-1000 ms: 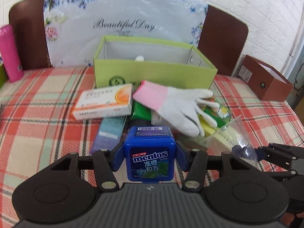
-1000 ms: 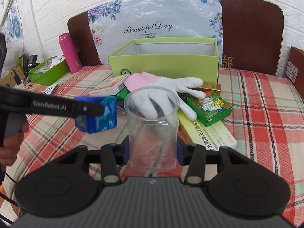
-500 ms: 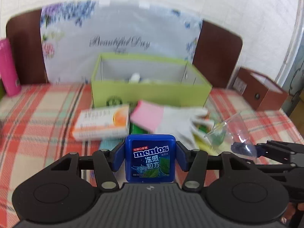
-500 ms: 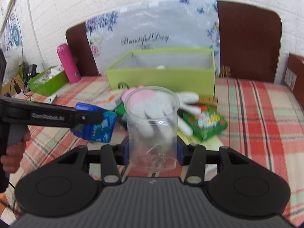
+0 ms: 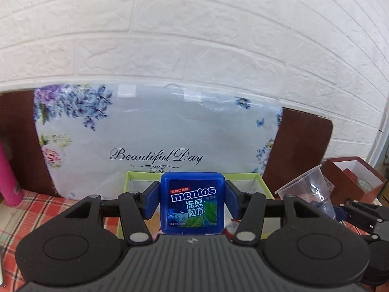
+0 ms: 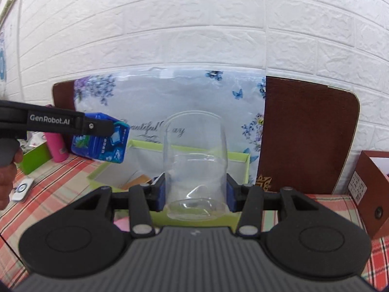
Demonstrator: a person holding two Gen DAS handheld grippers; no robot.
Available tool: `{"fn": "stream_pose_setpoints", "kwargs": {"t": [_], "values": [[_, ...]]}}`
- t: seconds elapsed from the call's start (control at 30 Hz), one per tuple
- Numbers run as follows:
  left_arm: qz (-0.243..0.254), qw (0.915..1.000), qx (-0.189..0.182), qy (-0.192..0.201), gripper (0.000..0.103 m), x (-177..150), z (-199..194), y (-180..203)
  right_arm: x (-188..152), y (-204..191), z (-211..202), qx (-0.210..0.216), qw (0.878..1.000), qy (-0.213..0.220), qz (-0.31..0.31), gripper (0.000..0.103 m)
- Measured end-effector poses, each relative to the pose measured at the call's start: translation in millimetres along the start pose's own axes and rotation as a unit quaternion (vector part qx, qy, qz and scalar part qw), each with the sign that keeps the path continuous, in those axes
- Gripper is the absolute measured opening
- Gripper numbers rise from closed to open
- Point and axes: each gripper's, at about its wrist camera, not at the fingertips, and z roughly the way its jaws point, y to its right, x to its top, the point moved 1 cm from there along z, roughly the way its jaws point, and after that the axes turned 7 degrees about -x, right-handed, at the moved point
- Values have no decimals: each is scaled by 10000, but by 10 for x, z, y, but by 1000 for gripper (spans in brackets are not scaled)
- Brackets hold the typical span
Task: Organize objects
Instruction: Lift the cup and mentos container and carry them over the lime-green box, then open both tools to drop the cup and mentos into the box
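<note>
left tongs [image 5: 192,203]: clamp mentos box [image 5: 192,204] | right tongs [image 6: 195,192]: clamp clear cup [image 6: 195,168] | risk: thin cup may buckle, slip short of green box [image 6: 239,157] ahead

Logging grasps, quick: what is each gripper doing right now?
Left gripper: shut on the Mentos box.
Right gripper: shut on the clear cup.

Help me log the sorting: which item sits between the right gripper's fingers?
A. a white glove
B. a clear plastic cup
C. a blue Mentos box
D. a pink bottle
B: in the right wrist view the clear plastic cup stands clamped between the right gripper pads; the blue Mentos box is in the left gripper.
</note>
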Motion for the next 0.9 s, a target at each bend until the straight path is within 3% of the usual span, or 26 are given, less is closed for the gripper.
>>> {"fn": "stream_pose_setpoints", "kwargs": {"t": [0.27, 0.37, 0.4, 0.43, 0.47, 0.57, 0.63, 0.9], "values": [[-43, 9989, 168, -441, 58, -71, 663, -184, -76, 33, 811, -240, 9991, -309, -133, 45], [0, 9987, 212, -461, 60, -118, 806, -248, -131, 32, 1029, -121, 9991, -368, -162, 50], [77, 9987, 258, -425, 65, -146, 835, -259, -154, 21, 1088, -78, 9989, -413, -219, 65], [157, 9983, 366, -424, 78, -176, 849, -266, -184, 8, 1118, -101, 9986, -433, -287, 82], [223, 9977, 478, -418, 84, -211, 844, -273, -217, -4, 1115, -57, 9986, -392, -364, 82], [293, 9977, 473, -398, 84, -278, 795, -303, -303, -52, 1019, -111, 9979, -213, -610, 85], [214, 9980, 461, -379, 84, -282, 743, -327, -310, -71, 945, -175, 9976, -112, -661, 92], [154, 9986, 481, -174, 84, -228, 368, -238, -229, -10, 517, -249, 9987, 161, -403, 99]]}}
